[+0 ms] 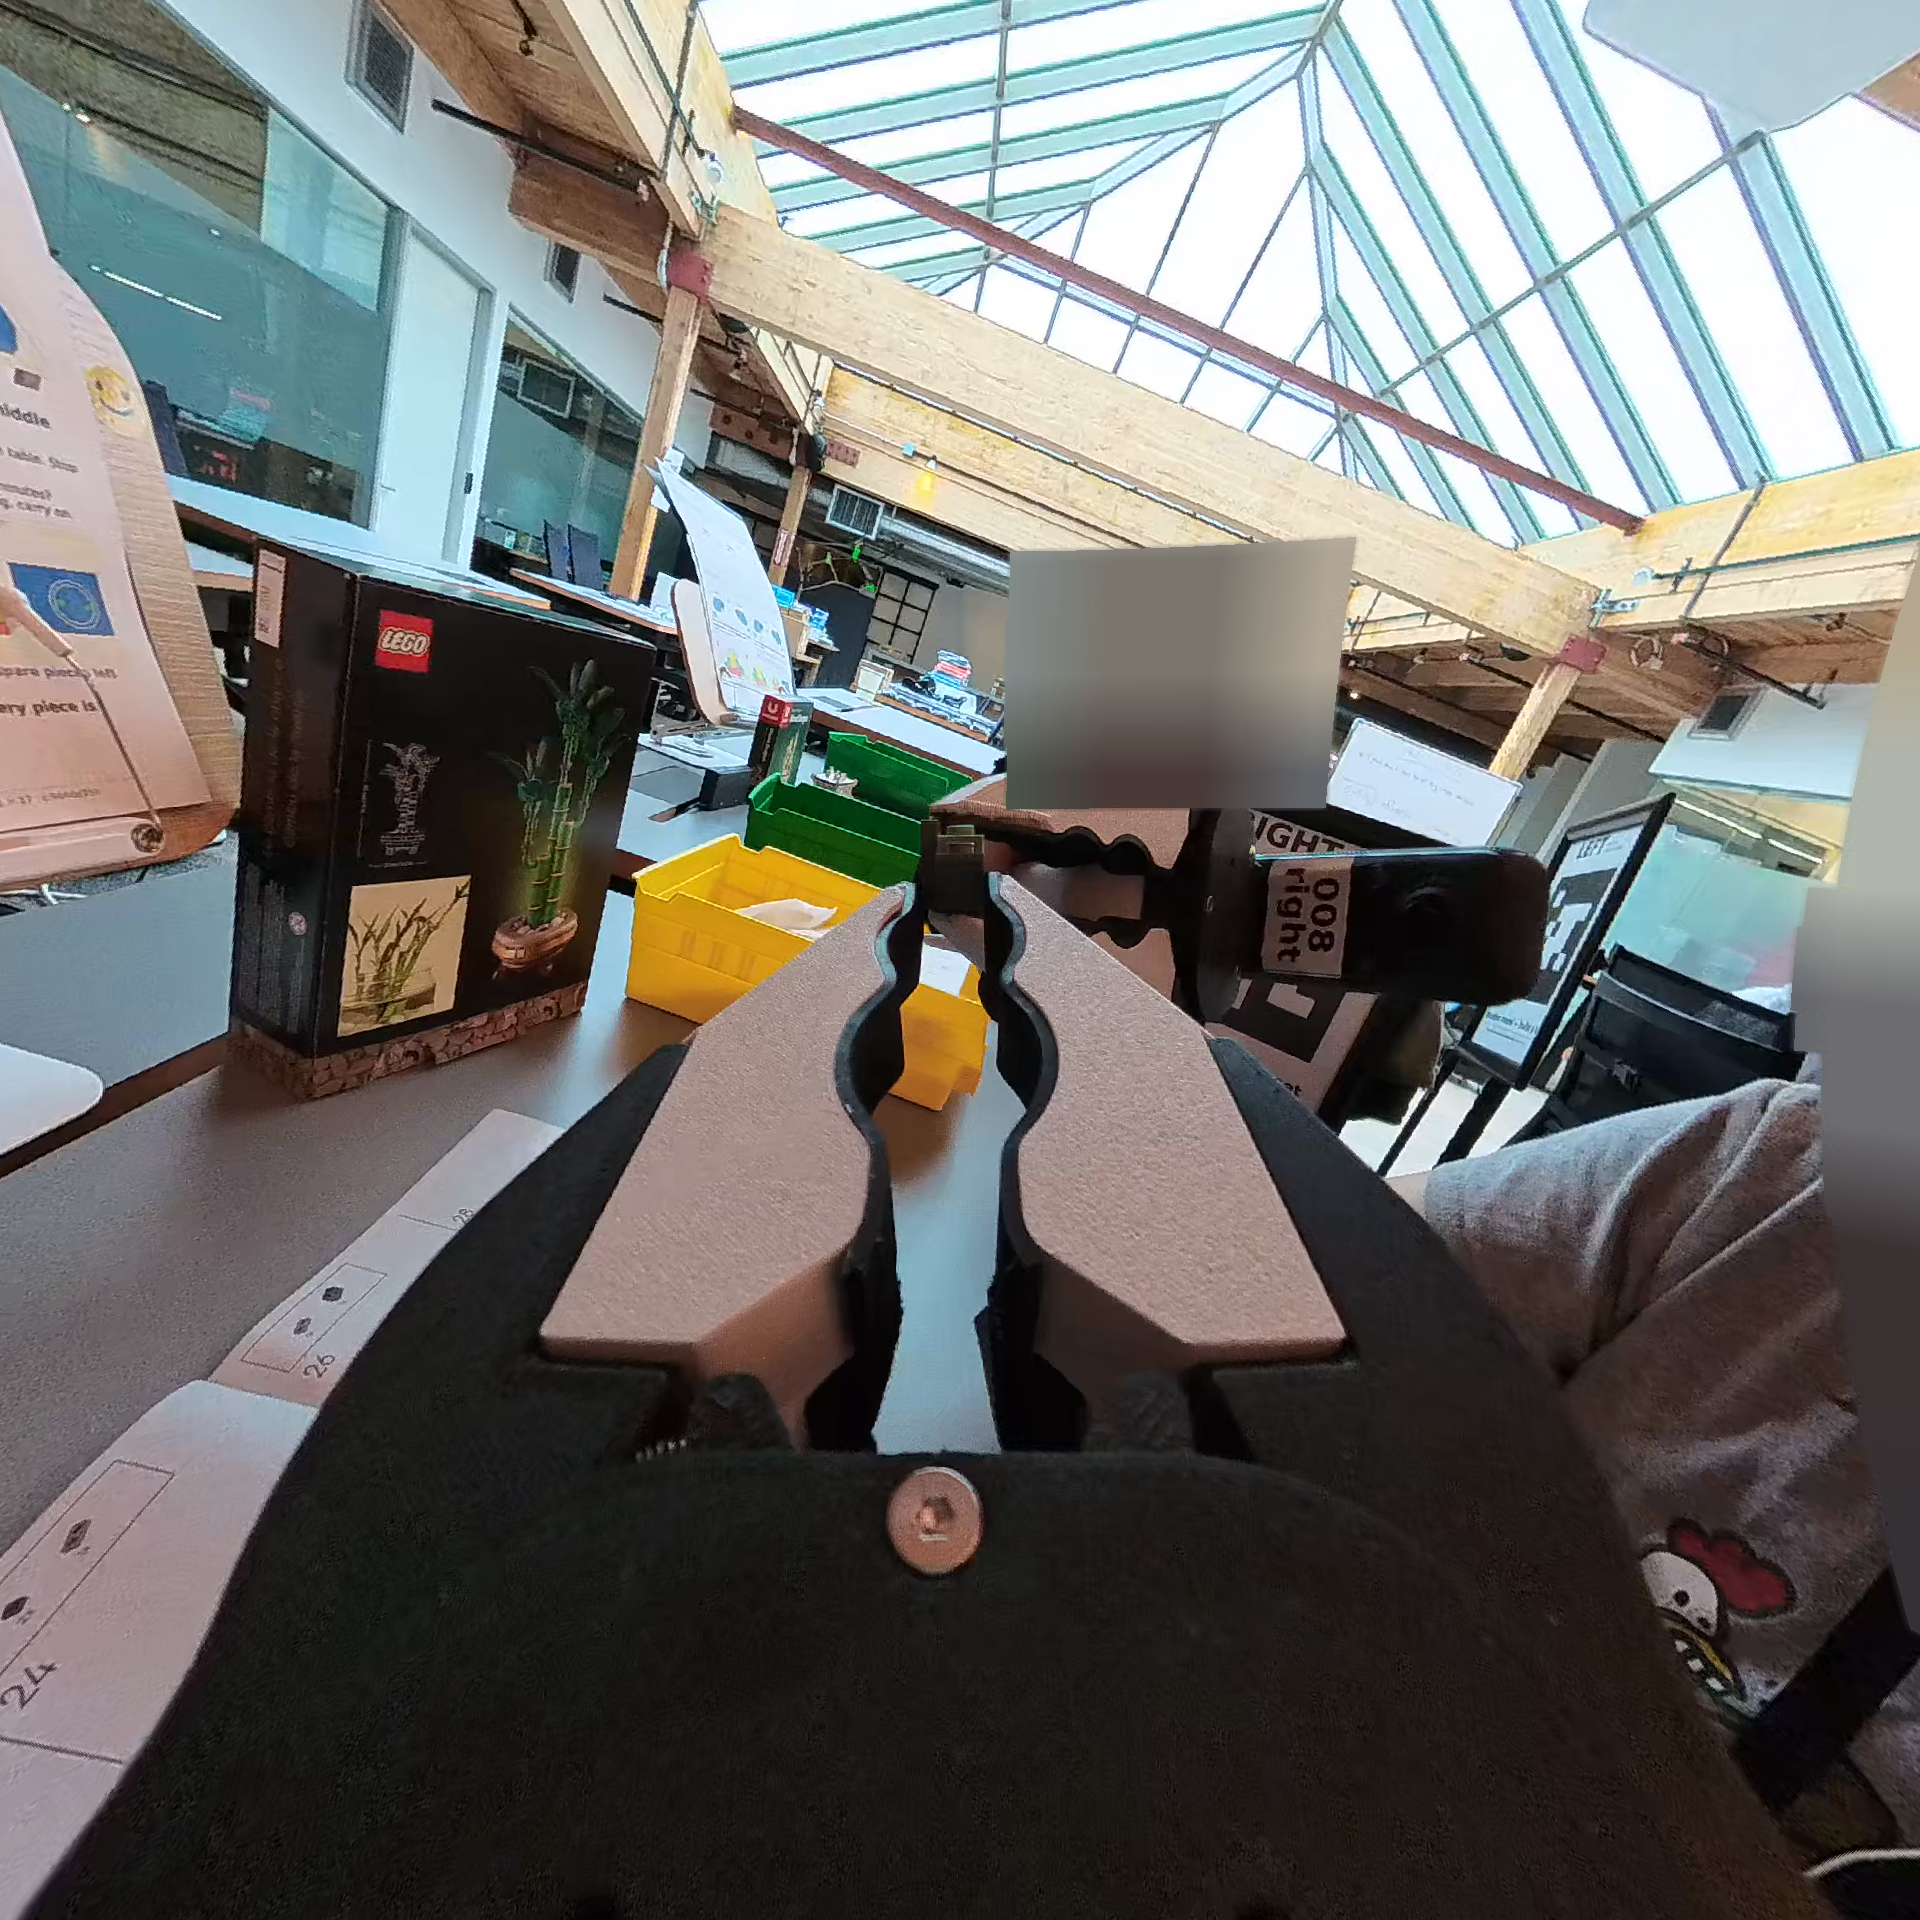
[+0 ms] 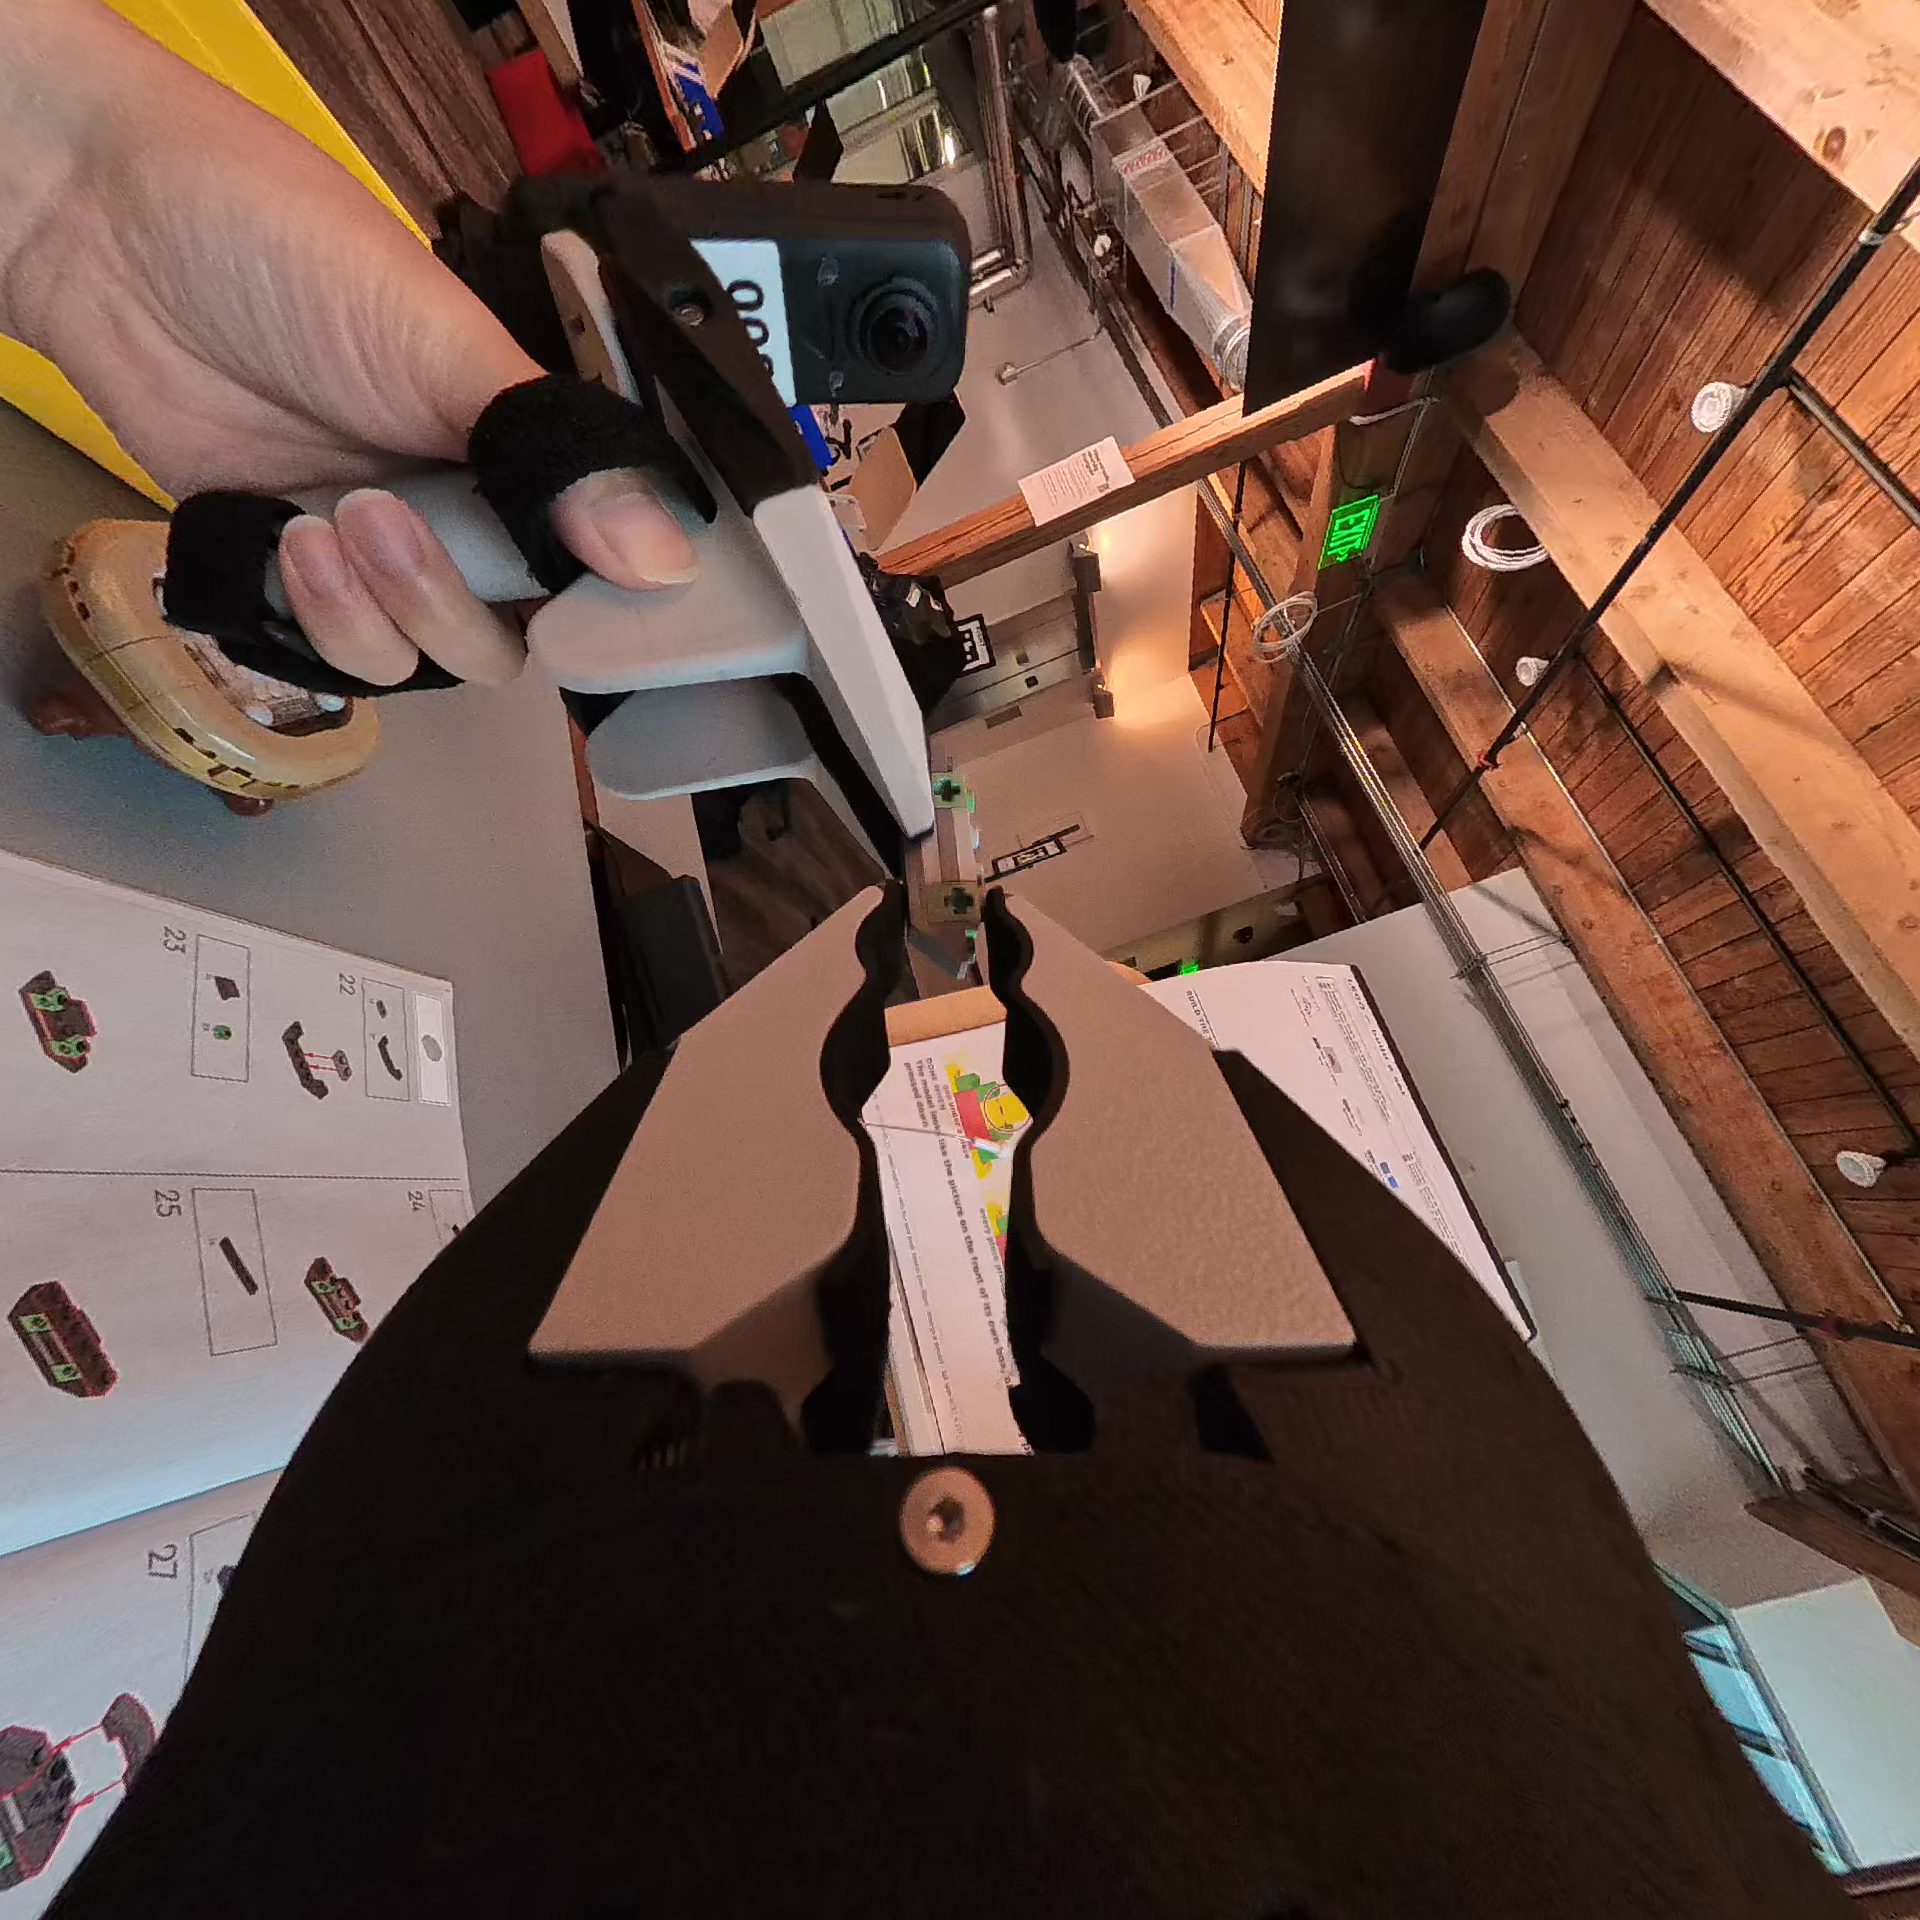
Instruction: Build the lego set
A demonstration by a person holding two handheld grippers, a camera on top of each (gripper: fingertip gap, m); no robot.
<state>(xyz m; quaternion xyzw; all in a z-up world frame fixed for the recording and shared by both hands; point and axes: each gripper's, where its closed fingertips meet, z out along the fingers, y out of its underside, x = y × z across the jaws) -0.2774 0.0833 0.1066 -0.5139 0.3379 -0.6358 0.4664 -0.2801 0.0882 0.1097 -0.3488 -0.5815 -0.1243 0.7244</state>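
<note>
While both grippers pinch one brick assembly (image 2: 951, 883) | only right view shows round base (image 2: 208, 675).

Clear table strip (image 1: 260, 1174) betw. instruction booklet (image 1: 343, 1320) and set box (image 1: 416, 821). Box upright to left, yellow bin (image 1: 717, 935) and green bins (image 1: 831, 831) ahead, blocking fwd path. Round tan base (image 2: 208, 717) near booklet edge.

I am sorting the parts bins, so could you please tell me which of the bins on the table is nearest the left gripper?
The yellow bin, just behind the left gripper; the green bins stand farther back.
</note>
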